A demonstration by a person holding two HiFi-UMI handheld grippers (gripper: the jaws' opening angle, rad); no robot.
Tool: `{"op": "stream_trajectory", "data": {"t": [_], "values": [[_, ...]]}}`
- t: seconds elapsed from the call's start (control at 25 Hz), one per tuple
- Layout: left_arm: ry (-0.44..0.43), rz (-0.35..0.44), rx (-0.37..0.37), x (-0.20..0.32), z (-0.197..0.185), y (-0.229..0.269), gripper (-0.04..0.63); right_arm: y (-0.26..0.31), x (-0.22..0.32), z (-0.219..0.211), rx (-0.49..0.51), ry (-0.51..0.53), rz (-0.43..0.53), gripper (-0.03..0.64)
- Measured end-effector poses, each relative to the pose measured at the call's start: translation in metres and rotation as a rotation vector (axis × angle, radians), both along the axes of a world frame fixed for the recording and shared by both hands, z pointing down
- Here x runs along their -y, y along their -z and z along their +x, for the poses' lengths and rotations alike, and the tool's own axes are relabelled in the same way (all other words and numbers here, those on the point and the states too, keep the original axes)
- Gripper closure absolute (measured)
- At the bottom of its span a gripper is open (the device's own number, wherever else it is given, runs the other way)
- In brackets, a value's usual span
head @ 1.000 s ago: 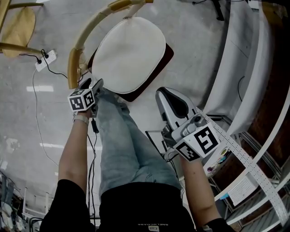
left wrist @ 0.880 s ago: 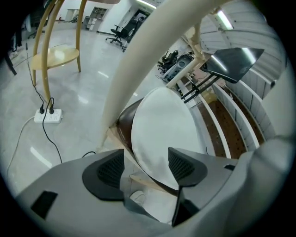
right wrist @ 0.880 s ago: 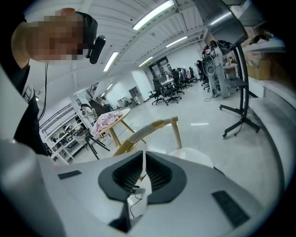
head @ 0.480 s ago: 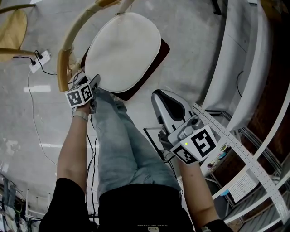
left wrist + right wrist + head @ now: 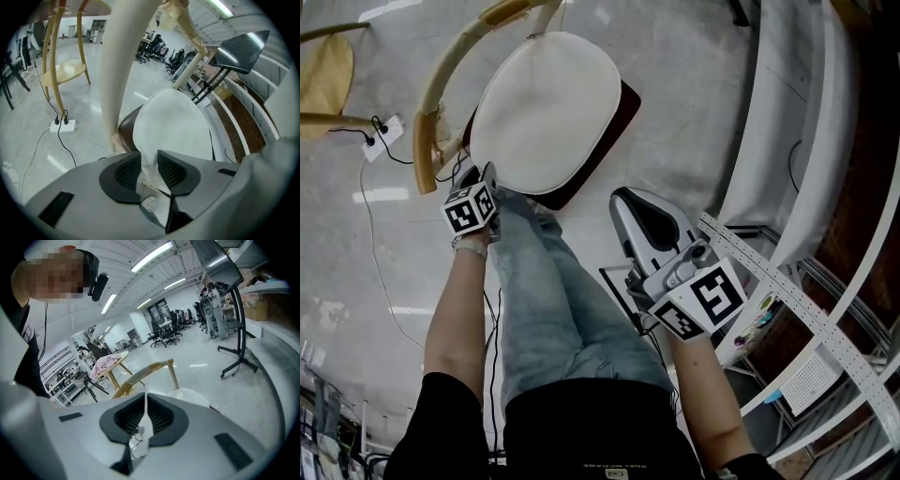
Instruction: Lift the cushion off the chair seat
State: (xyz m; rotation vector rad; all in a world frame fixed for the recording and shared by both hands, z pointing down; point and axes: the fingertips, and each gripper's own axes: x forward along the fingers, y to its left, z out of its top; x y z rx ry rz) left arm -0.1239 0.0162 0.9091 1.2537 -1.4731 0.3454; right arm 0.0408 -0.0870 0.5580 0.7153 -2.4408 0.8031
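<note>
Biggest thing here is the chair with the bent pale-wood backrest and dark brown seat [image 5: 623, 108]. It sits straight out ahead of the left claw [image 5: 487, 175], with the backrest arc curling past that claw's outer side.

On top of the seat lies the off-white, oval, padded fabric cushion [image 5: 546, 108], not lifted yet, covering nearly all of it. Its near edge runs right into the left claw [image 5: 149, 164], whose jaws have just been closing and are now clamped on that bit of fabric. You can see the edge bunch up between the pads.

Looks like a light, floppy thing, so it'll probably sag and drape from the pinch rather than come up flat. A one-corner hold should carry it, but a second pinch further along the rim would stop it swinging. The fabric doesn't look slippery, and nothing about it is fragile.

The right claw [image 5: 628, 200] hangs well back from the cushion, off to the left claw's inner side, jaws pressed together on nothing [image 5: 145, 413].

Containers: nothing really. The white slotted-metal shelving [image 5: 797, 319] beyond the right claw is too cut off to say what it holds.
</note>
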Motion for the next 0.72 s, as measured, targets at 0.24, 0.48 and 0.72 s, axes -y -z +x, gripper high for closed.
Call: {"op": "stream_trajectory", "data": {"t": [0.24,0.48,0.72], "values": [[0.007,0.013,0.019,0.002,-0.005,0.007,0.523,0.006,0.002,0.004,0.006,-0.015,0.017,0.606],[-0.007,0.043,0.025,0.003,0.002,0.032,0.545,0.025,0.0,0.017,0.017,-0.037,0.035,0.606],[-0.028,0.086,0.028,0.008,0.007,0.062,0.551,0.048,0.001,0.026,0.033,-0.058,0.073,0.606]]}}
